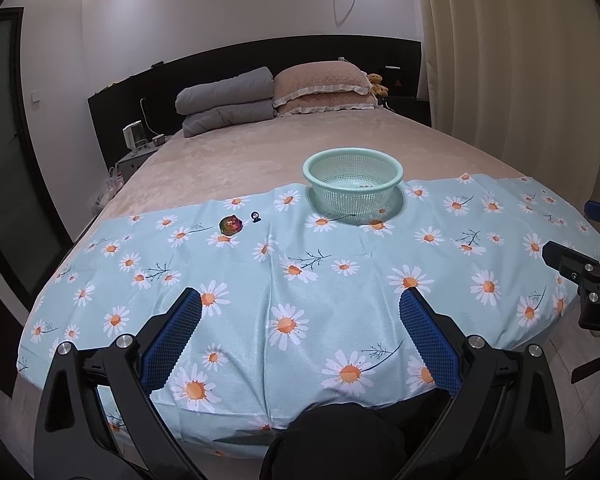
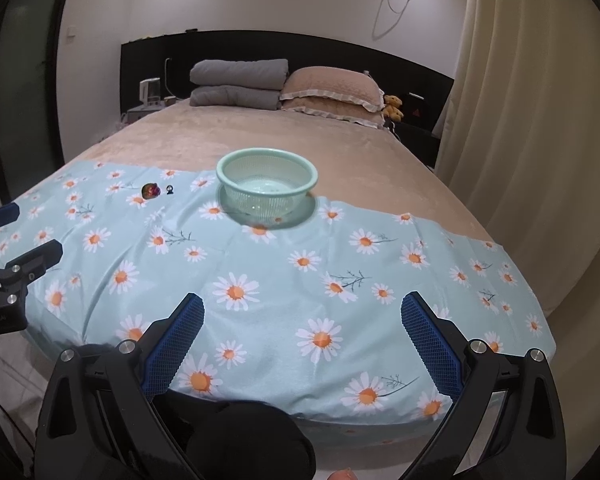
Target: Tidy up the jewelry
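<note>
A mint-green mesh basket (image 1: 353, 184) stands on the daisy-print cloth (image 1: 300, 280) at the foot of the bed; a small item lies inside it. Left of it lie a multicoloured shiny jewelry piece (image 1: 230, 225) and a small dark ring-like piece (image 1: 255, 216). The same basket (image 2: 266, 186), shiny piece (image 2: 150, 190) and dark piece (image 2: 169, 189) show in the right wrist view. My left gripper (image 1: 300, 300) is open and empty, low over the cloth's near edge. My right gripper (image 2: 302, 306) is open and empty, likewise near the front edge.
Grey folded quilts (image 1: 226, 100), beige pillows (image 1: 324, 88) and a teddy bear (image 1: 378, 83) lie at the headboard. A nightstand with a kettle (image 1: 134, 138) is at left, curtains (image 1: 520, 80) at right. The other gripper shows at each view's side (image 1: 580, 280) (image 2: 16, 276).
</note>
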